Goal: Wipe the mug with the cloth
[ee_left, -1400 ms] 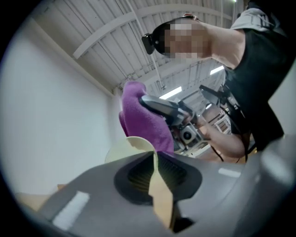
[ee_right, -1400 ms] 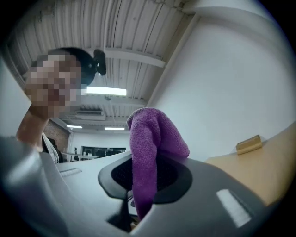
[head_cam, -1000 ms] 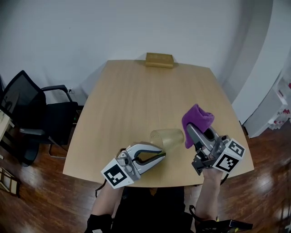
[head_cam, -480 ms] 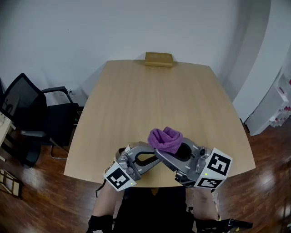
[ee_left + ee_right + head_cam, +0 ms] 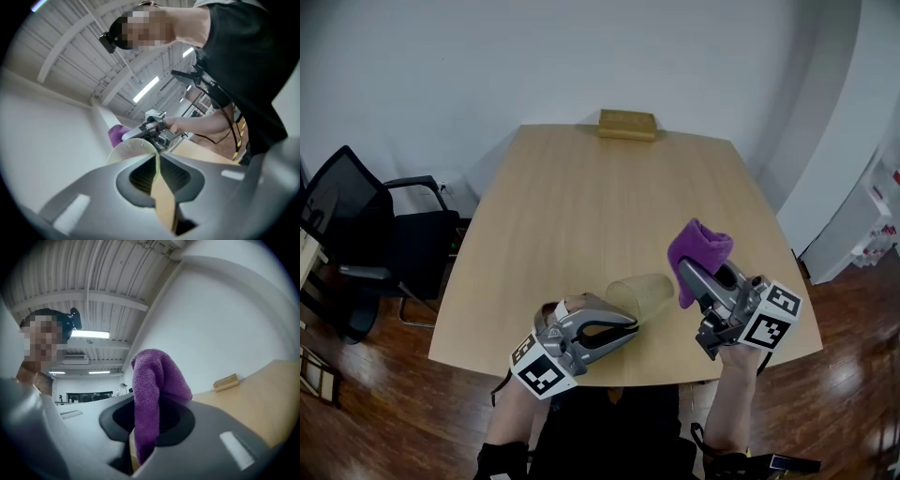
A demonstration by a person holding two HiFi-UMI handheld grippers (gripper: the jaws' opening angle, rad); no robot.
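Head view has my left gripper [image 5: 623, 330] at the table's 6 o'clock edge, its jaws pressed onto the thin wall of a pale yellow-green translucent plastic mug [image 5: 643, 294]. The mug lies tilted on its side over the light wooden table [image 5: 600, 206], reaching away toward 1 o'clock from the jaws. In the left gripper view the two pads meet on that wall with only the plastic between them, and the mug's round, speckled face shows just past the tips.

My right gripper [image 5: 686, 272] sits at 3 o'clock of the mug, near it but apart. Its jaws pinch a purple terry cloth [image 5: 700, 250], which rises from the tips in a folded hump and droops over one side. The right gripper view shows the cloth caught between the pads and standing up out of them. The cloth is outside the mug and does not touch it.

A tan rectangular box [image 5: 628, 123] lies at the table's 12 o'clock edge. A black office chair [image 5: 356, 225] stands at 9 o'clock of the table.
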